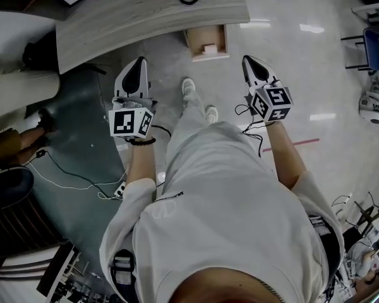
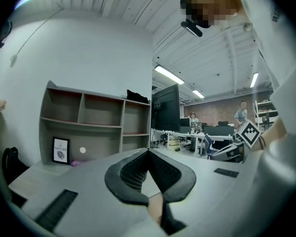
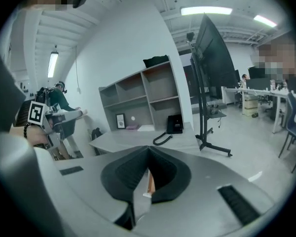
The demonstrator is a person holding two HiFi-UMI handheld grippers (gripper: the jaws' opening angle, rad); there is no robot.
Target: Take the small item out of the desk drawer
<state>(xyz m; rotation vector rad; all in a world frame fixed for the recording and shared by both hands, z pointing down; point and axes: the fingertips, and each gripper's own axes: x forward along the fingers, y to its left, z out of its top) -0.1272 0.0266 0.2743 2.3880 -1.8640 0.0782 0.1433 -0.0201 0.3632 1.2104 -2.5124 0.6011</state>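
Looks barely started. Has drawer [image 1: 222, 43] open under desk [image 1: 145, 11], w/ small white item [image 1: 210, 48] lying inside, untouched. Holding left gripper [image 1: 139, 63] & right gripper [image 1: 250, 62] pinched closed, nothing btwn jaws, well back from drawer. Yet to reach in, grab, lift out.

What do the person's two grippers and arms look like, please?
The left gripper and right gripper are pale grey, with black pointed fingers and black-and-white marker cubes. Black cable on the right, dark wristband on the left, short white sleeves.
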